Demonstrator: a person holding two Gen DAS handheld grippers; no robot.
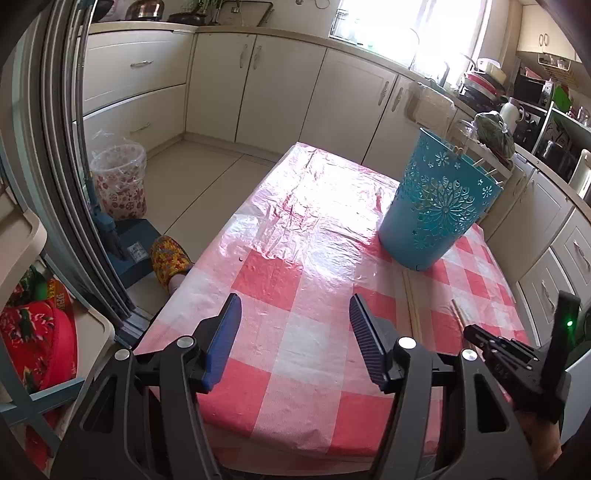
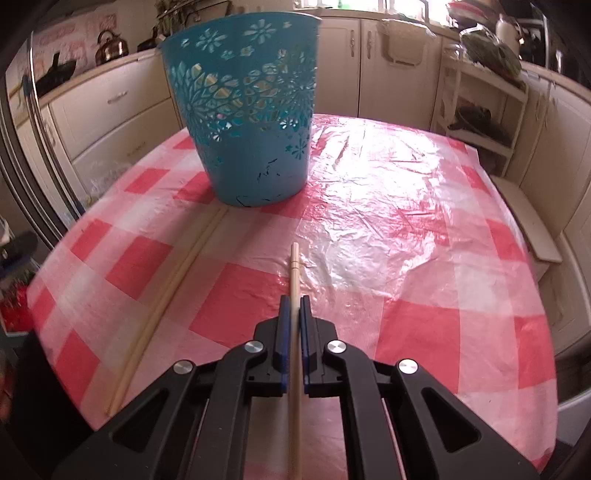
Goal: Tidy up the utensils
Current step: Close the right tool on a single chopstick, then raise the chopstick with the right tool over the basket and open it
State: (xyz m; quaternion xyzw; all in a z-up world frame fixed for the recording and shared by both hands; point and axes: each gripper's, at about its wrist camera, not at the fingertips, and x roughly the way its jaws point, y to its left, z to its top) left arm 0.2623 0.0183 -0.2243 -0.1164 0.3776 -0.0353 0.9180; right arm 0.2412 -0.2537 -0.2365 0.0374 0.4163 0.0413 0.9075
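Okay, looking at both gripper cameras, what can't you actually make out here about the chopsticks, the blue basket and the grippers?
- Blue basket contents: the right wrist view sees only its outer wall; in the left wrist view stick ends show above the rim, number unclear.
- Held chopstick: its rear end runs off the right wrist view's bottom edge, between the shut right gripper fingers.
- Loose chopsticks: blurred together, exact count uncertain.
- Left gripper: open, nothing between its fingers.

Cream cabinets (image 1: 258, 92) line the walls under a bright window (image 1: 410, 22).
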